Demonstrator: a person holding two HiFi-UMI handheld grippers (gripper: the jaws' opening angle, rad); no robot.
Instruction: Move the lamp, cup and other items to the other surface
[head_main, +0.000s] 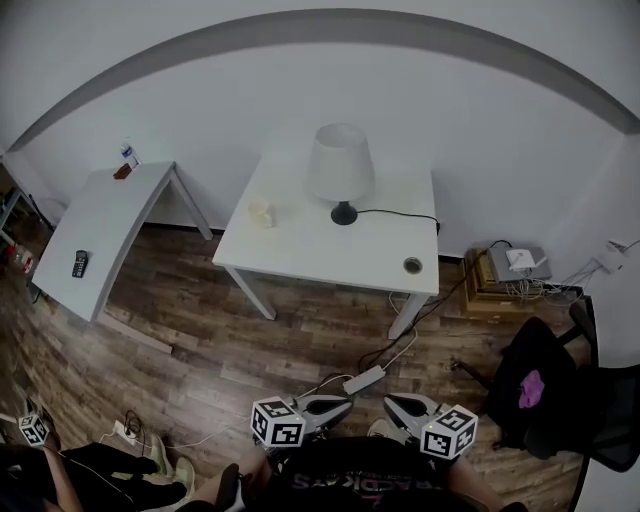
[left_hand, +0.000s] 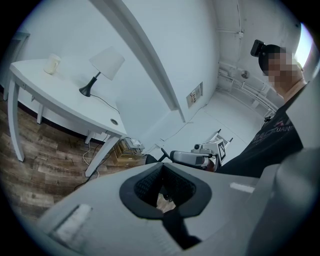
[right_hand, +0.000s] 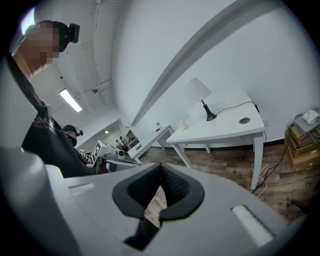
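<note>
The lamp (head_main: 341, 170) stands near the back edge of the white table (head_main: 330, 255), and its cord runs to the right edge. The cup (head_main: 261, 212) sits by the table's left edge. A second table (head_main: 95, 235) stands to the left, with a remote (head_main: 80, 263) near its front edge. The left gripper (left_hand: 163, 202) and right gripper (right_hand: 158, 200) are well apart from both tables, jaws together and empty.

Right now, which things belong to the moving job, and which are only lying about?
Job: lamp, cup, middle table, left table.
Lying about: remote, power strip, chair.
</note>
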